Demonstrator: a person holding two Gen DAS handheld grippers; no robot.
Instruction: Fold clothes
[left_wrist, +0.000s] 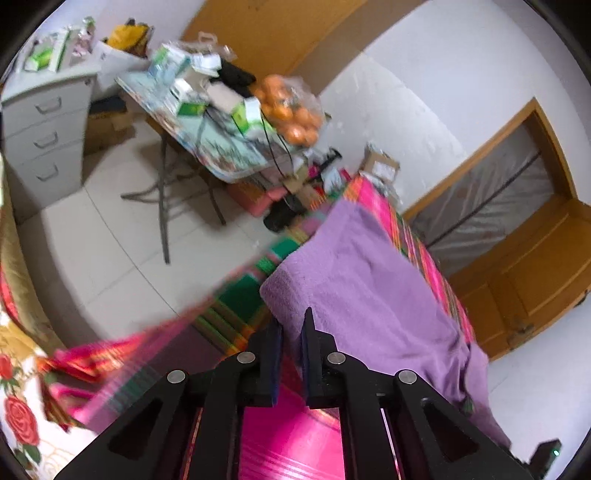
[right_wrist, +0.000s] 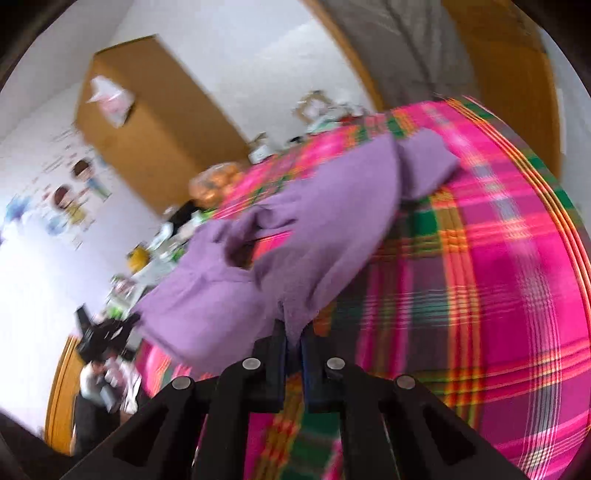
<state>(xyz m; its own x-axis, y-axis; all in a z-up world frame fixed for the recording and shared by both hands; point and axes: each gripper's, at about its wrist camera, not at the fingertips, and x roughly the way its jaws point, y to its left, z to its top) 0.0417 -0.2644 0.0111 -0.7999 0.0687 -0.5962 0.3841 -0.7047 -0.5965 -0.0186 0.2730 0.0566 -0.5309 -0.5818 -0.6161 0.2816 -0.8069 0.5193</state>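
Note:
A purple fleece garment (left_wrist: 369, 280) hangs stretched above a bed with a pink and green plaid sheet (left_wrist: 288, 435). My left gripper (left_wrist: 291, 332) is shut on the garment's near hem, and the cloth runs between its black fingers (left_wrist: 314, 354). In the right wrist view the same purple garment (right_wrist: 295, 229) sags in folds over the plaid sheet (right_wrist: 480, 295), one loose end lying flat farther back. My right gripper (right_wrist: 293, 332) is shut on a bunched corner of it. The picture is blurred.
Left of the bed stands a folding table (left_wrist: 221, 162) piled with boxes and a bag of oranges (left_wrist: 291, 110). A grey drawer cabinet (left_wrist: 44, 140) stands on the white tiled floor (left_wrist: 110, 236). A wooden door (left_wrist: 517, 266) is at the right.

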